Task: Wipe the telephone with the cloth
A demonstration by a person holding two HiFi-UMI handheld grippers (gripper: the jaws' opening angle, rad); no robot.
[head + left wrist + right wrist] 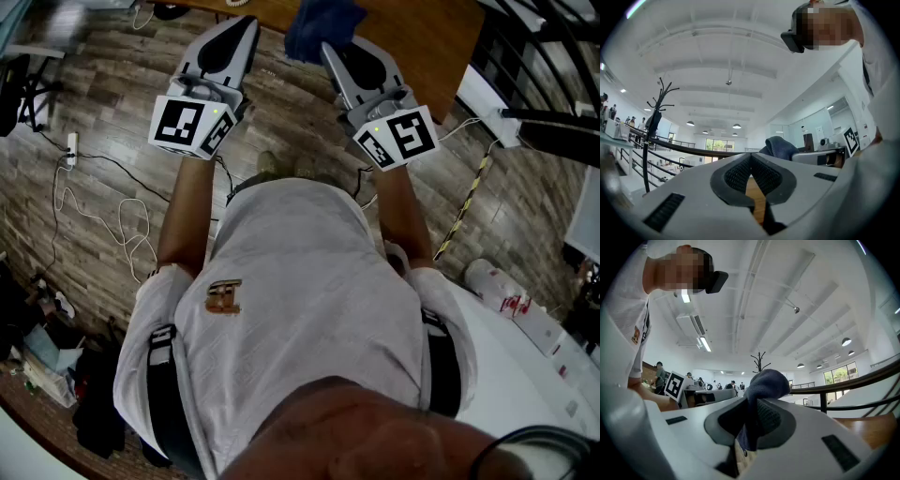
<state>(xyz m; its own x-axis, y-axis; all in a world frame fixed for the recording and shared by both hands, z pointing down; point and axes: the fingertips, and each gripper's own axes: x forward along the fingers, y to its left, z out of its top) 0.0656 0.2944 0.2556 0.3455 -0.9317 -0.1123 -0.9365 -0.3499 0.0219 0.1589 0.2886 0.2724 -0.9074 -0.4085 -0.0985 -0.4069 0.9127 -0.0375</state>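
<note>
My right gripper point(328, 49) is shut on a dark blue cloth point(319, 28), which bunches up above its tips near the wooden table point(422, 42) at the top of the head view. In the right gripper view the cloth point(765, 383) is pinched between the dark pads point(771, 417) of my right gripper point(750, 420) and bulges over them. My left gripper point(246, 22) is held beside it, shut, with nothing between its jaws. In the left gripper view, my left gripper point(750, 164) has its tips touching, and the cloth point(780, 146) shows to the right. No telephone is in view.
Both grippers point upward and away from the person's white-shirted torso point(300, 309). White cables point(103, 220) and a power strip point(71, 148) lie on the wood floor at left. A white table point(525, 375) with a roll stands at right. A black railing point(534, 47) runs at top right.
</note>
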